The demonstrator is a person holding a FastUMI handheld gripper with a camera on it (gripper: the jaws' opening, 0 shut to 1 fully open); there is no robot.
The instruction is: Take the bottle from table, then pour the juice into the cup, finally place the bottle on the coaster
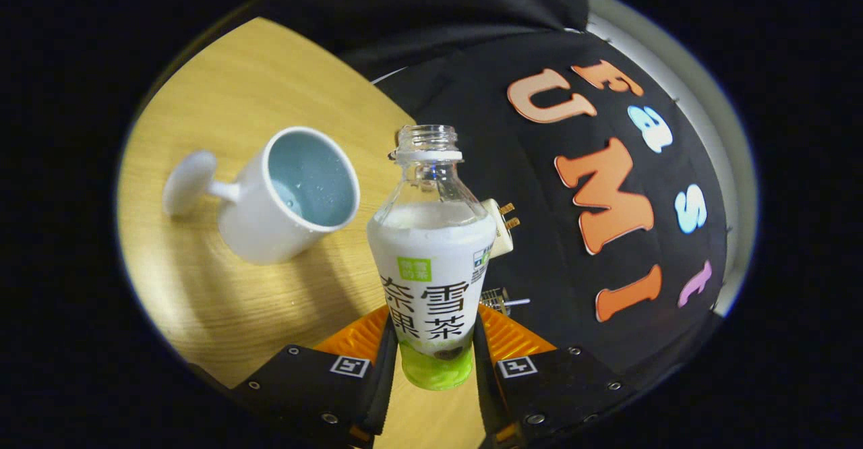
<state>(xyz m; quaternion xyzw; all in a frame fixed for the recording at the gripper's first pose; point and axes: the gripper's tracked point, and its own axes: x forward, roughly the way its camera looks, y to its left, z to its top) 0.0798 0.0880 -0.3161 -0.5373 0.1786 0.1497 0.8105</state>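
My gripper (431, 361) is shut on the bottle (431, 267), both fingers pressing on its lower body. The bottle is clear plastic with a white-and-green label, its cap off and its open neck pointing away from me. The whole view is tilted, so the bottle is held lifted above the wooden table (222, 301). A white cup (286, 196) with a pale blue inside stands on the table, just beyond and to the left of the bottle's neck. Its round white handle (189, 183) sticks out on the far side from the bottle.
A white plug with brass pins (500, 223) shows just behind the bottle on its right, against the black cloth wall (539, 247). A small metal part (502, 299) sits below it. The table's edge runs along the cloth wall.
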